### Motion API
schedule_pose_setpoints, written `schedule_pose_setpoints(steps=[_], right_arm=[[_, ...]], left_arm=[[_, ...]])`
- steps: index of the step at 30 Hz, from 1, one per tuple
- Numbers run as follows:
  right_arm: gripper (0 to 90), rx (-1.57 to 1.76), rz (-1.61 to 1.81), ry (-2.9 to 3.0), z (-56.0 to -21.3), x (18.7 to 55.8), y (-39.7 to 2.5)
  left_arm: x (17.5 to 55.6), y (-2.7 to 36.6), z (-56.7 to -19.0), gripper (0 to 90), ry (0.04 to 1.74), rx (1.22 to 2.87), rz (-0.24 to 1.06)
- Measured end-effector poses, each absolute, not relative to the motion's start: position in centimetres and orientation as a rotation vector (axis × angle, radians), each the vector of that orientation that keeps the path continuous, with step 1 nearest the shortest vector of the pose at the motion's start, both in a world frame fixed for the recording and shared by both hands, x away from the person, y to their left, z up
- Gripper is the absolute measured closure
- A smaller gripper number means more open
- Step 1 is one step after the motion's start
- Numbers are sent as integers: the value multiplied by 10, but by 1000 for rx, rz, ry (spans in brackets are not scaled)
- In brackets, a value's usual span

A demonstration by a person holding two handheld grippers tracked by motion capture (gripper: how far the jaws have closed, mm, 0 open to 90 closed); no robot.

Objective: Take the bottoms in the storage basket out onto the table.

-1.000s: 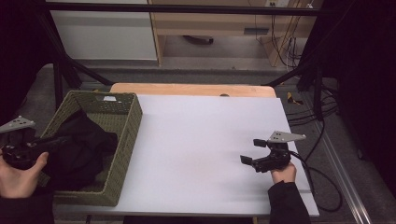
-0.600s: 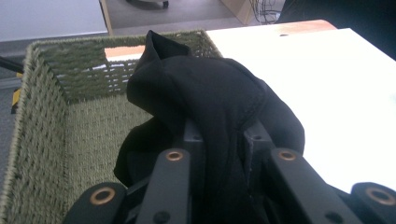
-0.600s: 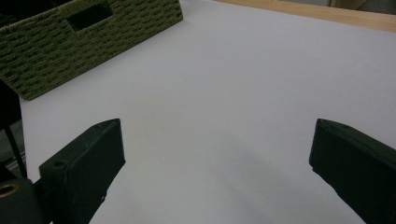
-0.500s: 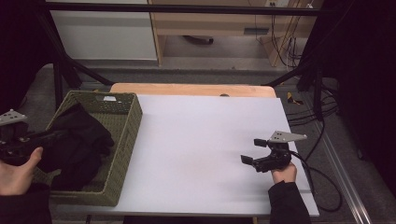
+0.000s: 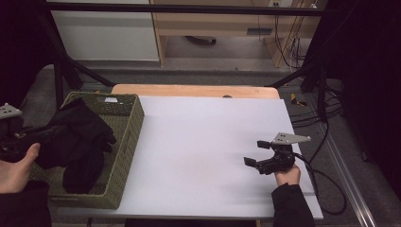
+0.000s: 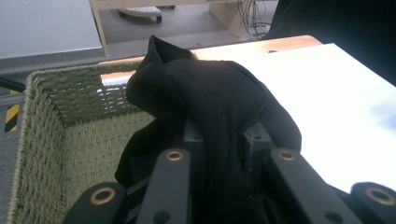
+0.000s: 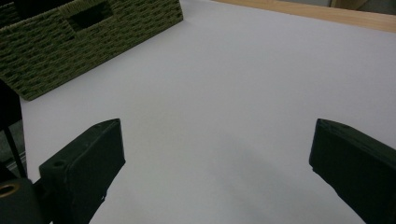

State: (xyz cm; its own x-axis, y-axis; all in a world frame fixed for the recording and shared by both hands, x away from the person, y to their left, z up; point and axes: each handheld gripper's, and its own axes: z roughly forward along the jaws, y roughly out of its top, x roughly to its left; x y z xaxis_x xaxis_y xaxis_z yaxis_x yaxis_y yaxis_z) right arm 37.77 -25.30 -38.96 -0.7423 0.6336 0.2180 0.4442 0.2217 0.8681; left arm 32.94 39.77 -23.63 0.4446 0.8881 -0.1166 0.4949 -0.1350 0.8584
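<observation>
Since a second ago the left hand-held gripper (image 5: pixel 47 132) has drawn back toward the left edge, lifting the black cloth (image 5: pixel 78 139) higher above the green woven basket (image 5: pixel 124 156). Its jaws are clamped on a fold of that cloth. Well apart, the right hand-held gripper (image 5: pixel 257 153) rests over the white bench (image 5: pixel 198 142), jaws spread wide.

The white table top (image 5: pixel 198 142) lies bare across the frame's middle, open to passage. At left, the woven basket (image 5: pixel 126 142) walls in the black cloth (image 5: pixel 78 137); its right wall bars sideways movement.
</observation>
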Motion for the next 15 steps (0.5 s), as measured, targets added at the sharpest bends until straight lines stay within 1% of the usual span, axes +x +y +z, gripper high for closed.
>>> schedule_pose_setpoints(steps=[15], right_arm=[[40, 1029, 1538, 2306, -390, 378, -253]], left_arm=[[331, 395, -219, 767, 1155, 1775, 552]])
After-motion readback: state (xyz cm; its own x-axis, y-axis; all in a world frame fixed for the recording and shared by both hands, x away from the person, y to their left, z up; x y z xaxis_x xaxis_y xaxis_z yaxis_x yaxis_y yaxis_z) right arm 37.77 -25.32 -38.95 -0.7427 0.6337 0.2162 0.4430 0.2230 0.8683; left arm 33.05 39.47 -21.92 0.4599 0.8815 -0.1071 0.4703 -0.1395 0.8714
